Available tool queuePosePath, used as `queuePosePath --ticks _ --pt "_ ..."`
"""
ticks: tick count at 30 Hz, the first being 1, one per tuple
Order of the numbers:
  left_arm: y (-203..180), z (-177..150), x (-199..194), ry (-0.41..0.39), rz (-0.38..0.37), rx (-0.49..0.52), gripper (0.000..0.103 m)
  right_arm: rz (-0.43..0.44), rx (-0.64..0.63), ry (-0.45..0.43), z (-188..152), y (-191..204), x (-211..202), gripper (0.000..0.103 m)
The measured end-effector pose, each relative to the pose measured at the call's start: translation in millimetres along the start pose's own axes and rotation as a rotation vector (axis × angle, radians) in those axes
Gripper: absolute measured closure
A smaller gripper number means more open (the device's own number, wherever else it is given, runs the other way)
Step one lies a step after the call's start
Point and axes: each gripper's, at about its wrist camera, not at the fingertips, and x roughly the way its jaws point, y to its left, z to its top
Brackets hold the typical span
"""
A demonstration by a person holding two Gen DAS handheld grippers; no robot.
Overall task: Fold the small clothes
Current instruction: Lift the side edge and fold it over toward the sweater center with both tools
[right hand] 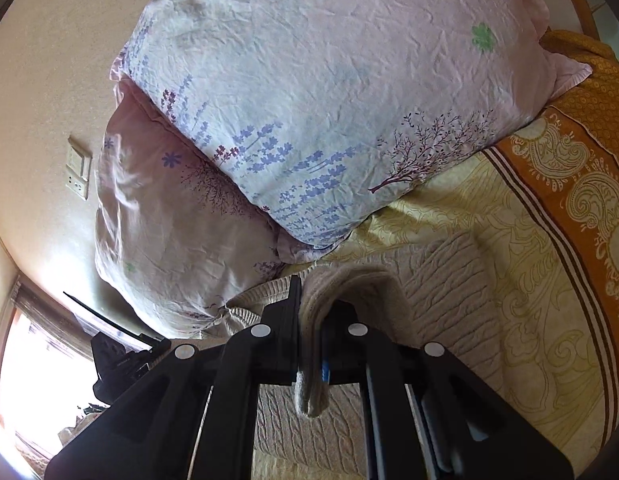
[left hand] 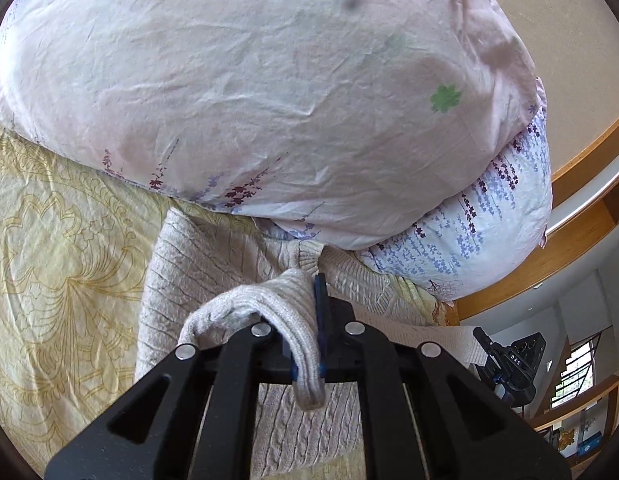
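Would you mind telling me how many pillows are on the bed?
2: the top pillow lies across the lower pillow, which sticks out beneath it, both by the wall. Others may be hidden.

I'm in a home bedroom here: I see two floral pillows (right hand: 309,100) stacked on a bed with a yellow patterned bedsheet (left hand: 49,240), an orange paisley blanket (right hand: 581,168) alongside, a wall switch plate (right hand: 79,172) on the beige wall, and a bright window (right hand: 33,364) low left.

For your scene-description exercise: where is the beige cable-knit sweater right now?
The beige cable-knit sweater lies on the yellow patterned bedsheet just below the floral pillows; both tongs, left and right, pinch its folded edge.
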Motion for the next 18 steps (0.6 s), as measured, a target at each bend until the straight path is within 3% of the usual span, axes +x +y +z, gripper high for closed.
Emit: queuePosePath --ticks 7,14,18 --pt "23 2 45 0.031 0.08 -0.04 0.097 -0.111 0.041 0.074 -2 -28 41 0.095" --pt "35 4 55 0.027 0.075 -0.08 0.097 -0.126 0.085 0.093 8 -37 56 0.095" --pt "45 5 66 0.056 0.085 -0.128 0.095 -0.113 0.22 0.132 6 -58 65 0.091"
